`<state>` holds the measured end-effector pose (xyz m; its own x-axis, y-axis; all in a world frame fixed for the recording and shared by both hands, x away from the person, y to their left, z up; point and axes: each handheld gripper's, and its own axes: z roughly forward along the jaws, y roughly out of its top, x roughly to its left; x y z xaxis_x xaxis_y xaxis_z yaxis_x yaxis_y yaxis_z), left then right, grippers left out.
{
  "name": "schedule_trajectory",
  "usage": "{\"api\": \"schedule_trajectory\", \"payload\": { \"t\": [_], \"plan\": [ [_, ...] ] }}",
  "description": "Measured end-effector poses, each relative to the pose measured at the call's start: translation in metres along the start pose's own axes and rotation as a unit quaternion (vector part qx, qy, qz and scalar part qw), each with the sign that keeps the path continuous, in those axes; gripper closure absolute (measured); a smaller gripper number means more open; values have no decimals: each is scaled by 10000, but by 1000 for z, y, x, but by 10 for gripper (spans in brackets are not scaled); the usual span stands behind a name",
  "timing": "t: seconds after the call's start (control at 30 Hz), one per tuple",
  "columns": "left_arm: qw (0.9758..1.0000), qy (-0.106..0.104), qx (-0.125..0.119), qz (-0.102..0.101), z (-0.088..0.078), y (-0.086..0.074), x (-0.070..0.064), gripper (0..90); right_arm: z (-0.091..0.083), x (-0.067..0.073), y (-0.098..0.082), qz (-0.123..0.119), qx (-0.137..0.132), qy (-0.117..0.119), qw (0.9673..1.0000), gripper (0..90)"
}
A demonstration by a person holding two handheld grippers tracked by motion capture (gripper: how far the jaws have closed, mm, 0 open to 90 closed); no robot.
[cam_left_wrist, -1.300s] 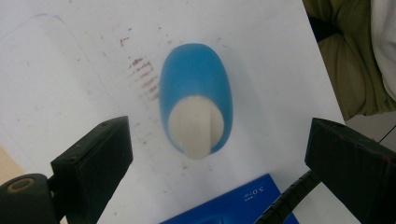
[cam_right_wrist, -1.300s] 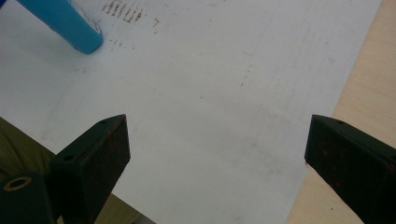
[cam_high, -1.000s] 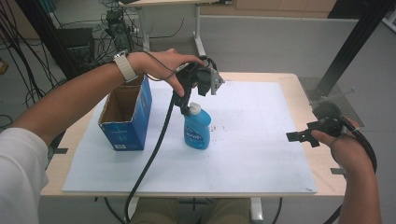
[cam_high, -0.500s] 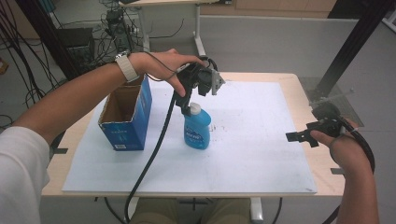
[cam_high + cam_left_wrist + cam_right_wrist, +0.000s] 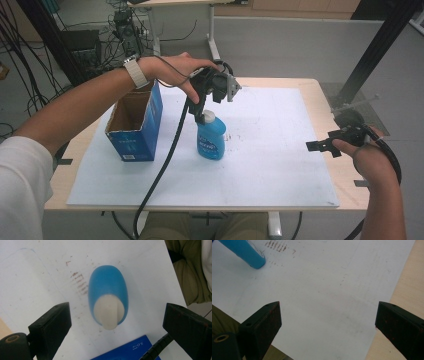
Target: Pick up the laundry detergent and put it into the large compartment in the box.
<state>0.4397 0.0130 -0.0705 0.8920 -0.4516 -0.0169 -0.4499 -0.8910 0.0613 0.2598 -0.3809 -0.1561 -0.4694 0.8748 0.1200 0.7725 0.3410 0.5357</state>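
Light wood desk [image 5: 320, 107], most of its top covered by a white sheet [image 5: 270, 165] marked with faint brown smudges. Grey floor [image 5: 280, 50] beyond the far edge. Second desk [image 5: 200, 5] behind. Black cables [image 5: 30, 70] and equipment at far left. Dark post [image 5: 380, 45] slants at right.

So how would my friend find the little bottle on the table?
Find the big white sheet on the table. Near its middle, just right of the open blue box, stands the bottle. It is the only blue thing with a white cap, right under the left gripper.
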Motion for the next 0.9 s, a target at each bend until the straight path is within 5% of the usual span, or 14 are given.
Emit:
{"api": "schedule_trajectory", "payload": {
  "t": [0.9],
  "plan": [
    [10000,30,-34,-80,-1,-3,-1,89,-1,-2,-1,11,-24,3,10000,66]
  ]
}}
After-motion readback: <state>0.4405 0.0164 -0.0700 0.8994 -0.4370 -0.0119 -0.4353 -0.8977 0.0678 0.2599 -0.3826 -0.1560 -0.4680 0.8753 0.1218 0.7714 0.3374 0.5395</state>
